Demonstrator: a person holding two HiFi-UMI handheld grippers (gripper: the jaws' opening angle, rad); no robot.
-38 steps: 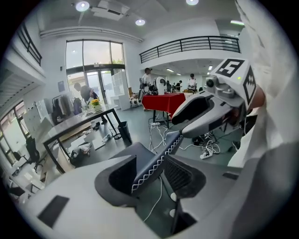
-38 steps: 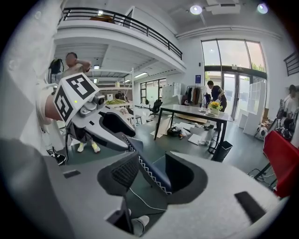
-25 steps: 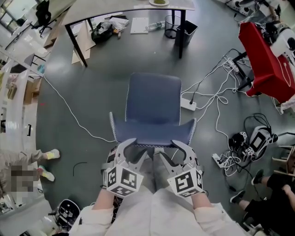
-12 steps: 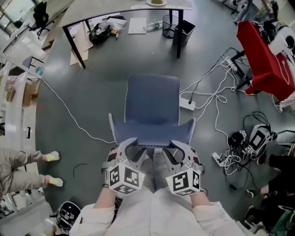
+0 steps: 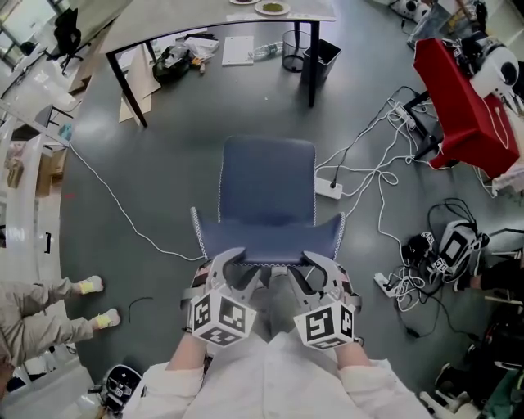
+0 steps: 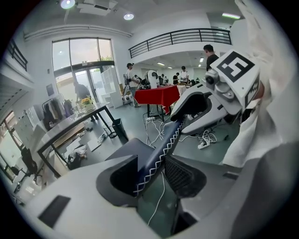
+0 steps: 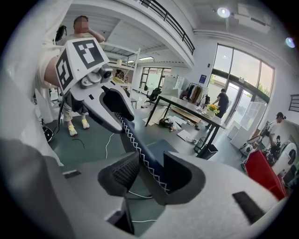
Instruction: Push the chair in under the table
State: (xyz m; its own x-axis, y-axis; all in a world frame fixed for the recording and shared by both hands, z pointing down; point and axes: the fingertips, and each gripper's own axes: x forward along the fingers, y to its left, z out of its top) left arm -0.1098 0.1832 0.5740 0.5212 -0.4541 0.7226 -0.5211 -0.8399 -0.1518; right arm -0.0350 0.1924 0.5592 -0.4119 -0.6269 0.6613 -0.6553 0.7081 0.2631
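The left tongs [image 5: 239, 263] and right tongs [image 5: 304, 263] each pinch the top edge of the backrest [image 5: 268, 239] of the blue chair [image 5: 268, 180], the right pair having just closed onto it. The chair stands well short of the desk [image 5: 180, 20]. Uneven pushing could swing it into a desk leg [image 5: 313, 69], or a chair foot could snag the power strip [image 5: 329, 188] beside it.

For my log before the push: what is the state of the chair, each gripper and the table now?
chair: upright, short of the table, not under it.
left gripper: shut on chair backrest.
right gripper: jaws have just been closing; shut on chair backrest.
table: upright, ahead of the chair.
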